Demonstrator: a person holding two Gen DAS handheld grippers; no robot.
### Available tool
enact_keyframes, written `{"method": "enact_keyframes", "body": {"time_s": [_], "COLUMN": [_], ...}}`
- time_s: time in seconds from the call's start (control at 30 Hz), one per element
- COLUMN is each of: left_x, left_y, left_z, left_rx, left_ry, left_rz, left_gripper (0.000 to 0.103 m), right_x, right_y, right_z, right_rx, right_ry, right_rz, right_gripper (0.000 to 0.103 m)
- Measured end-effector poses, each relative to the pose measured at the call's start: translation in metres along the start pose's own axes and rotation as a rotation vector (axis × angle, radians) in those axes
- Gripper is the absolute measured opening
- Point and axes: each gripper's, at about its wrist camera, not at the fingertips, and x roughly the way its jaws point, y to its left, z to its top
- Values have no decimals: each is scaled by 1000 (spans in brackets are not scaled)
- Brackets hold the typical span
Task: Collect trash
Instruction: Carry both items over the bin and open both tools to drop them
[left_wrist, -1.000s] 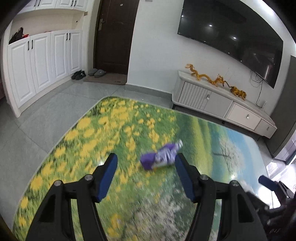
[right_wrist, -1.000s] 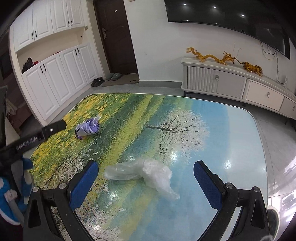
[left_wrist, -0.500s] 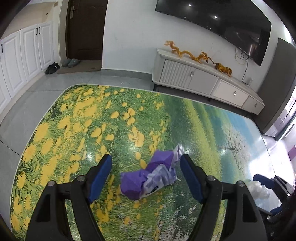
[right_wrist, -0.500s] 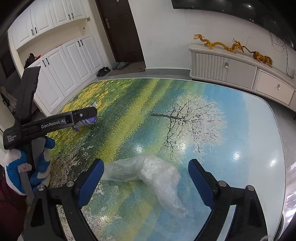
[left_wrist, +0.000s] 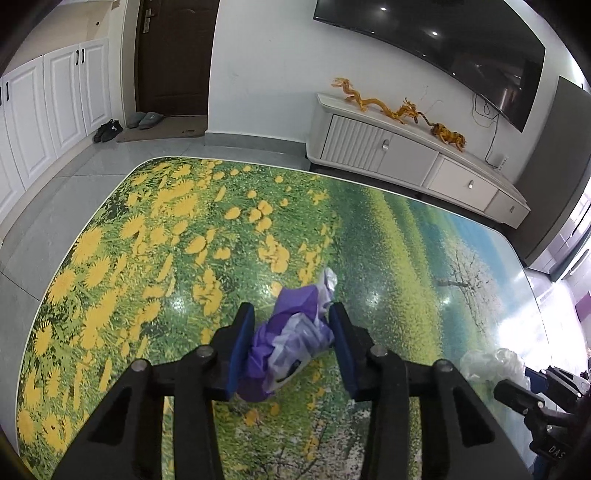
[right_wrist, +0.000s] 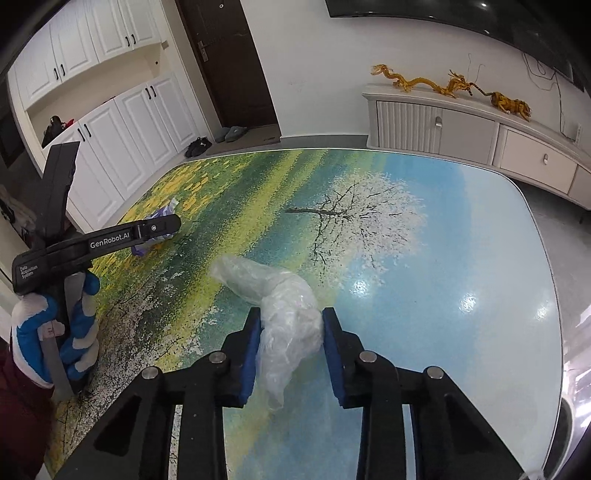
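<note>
Both pieces of trash gripped at once

The left gripper (left_wrist: 291, 345) clamped the purple wrapper (left_wrist: 291, 339), the right gripper (right_wrist: 291, 350) the clear plastic bag (right_wrist: 284, 314) beside it, ready for lifting off the table (right_wrist: 461, 258).

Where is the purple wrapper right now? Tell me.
The purple wrapper lies on the table's yellow-flower end, clamped in the left gripper; the right wrist view shows it far left.

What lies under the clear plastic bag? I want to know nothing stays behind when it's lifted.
Under the clear plastic bag, held in the right gripper, only the printed table top shows through. The patch beneath its crumpled middle, between the jaws, is hidden.
</note>
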Motion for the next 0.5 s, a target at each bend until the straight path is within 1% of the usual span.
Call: {"method": "enact_keyframes", "body": {"time_s": [0.23, 0.5], "left_x": [-12, -31], "left_y": [-13, -29], "left_z": [-14, -38], "left_rx": [7, 8], "left_ry": [-6, -10], "left_rz": [-7, -18], "left_gripper": [34, 33], "right_x": [-16, -35], "right_y": [-5, -16], "right_z": [-13, -30], "right_rx": [48, 136], "right_ry": [-17, -37], "right_rz": [-22, -26], "right_gripper": [29, 28]}}
